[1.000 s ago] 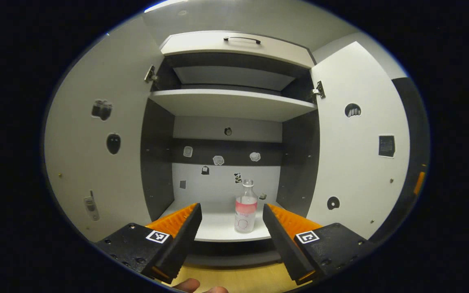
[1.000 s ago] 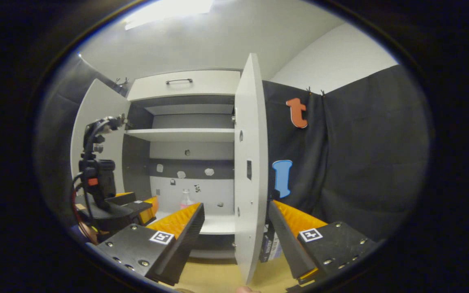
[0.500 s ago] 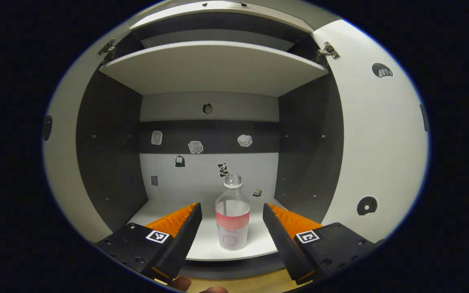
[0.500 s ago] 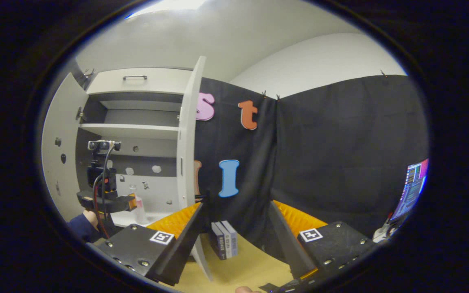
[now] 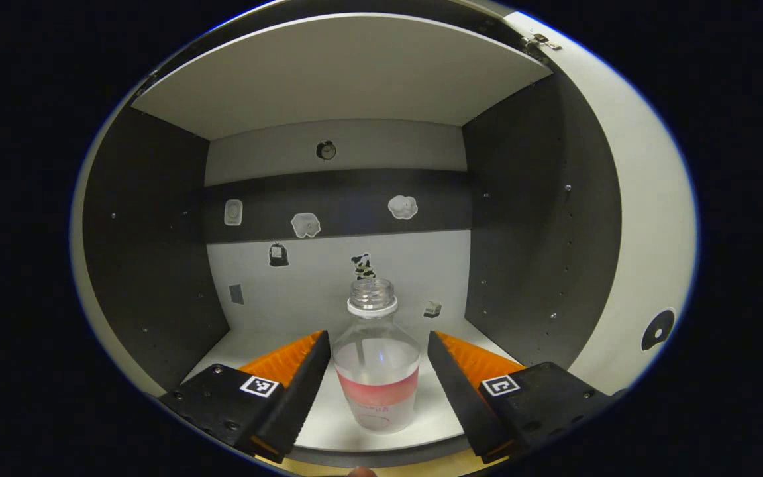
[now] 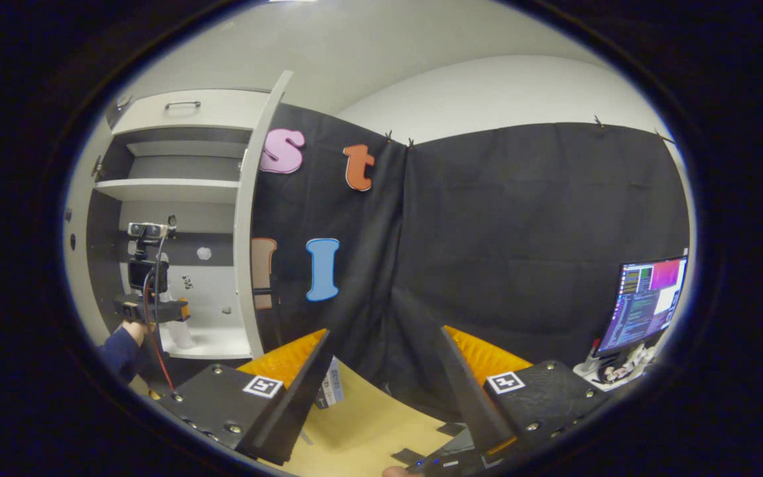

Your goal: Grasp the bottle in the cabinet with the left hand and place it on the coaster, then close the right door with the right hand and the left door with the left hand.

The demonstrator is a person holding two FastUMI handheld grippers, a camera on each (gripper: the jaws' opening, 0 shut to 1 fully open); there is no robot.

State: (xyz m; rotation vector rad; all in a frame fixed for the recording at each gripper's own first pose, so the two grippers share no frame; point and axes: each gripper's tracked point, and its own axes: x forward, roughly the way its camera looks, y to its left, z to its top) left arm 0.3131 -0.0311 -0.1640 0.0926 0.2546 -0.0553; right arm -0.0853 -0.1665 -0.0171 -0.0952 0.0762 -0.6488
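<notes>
The bottle (image 5: pixel 376 371) is shown standing upright on the cabinet's lower shelf (image 5: pixel 328 430), near the front edge, its long axis vertical and its uncapped mouth directed upward; a pink band encircles the body. It is now framed between the two fingers of the left hand-held gripper (image 5: pixel 376 361), which are spread wide, with a clear gap left on either side of the body and no contact yet made. Compared with one second earlier, the bottle is seen much larger and lower between the fingers, so the left hand-held gripper has been advanced into the cabinet (image 5: pixel 527 218); the approach is judged nearly complete, with closure on the body as the step due. In the right gripper view, the right hand-held gripper (image 6: pixel 381 371) is held wide open over the table (image 6: pixel 368 430), grasping nothing, and has been swung away from the right door (image 6: pixel 249 232), which stands open. Farther off, the left hand-held gripper is seen inside the cabinet opening.
</notes>
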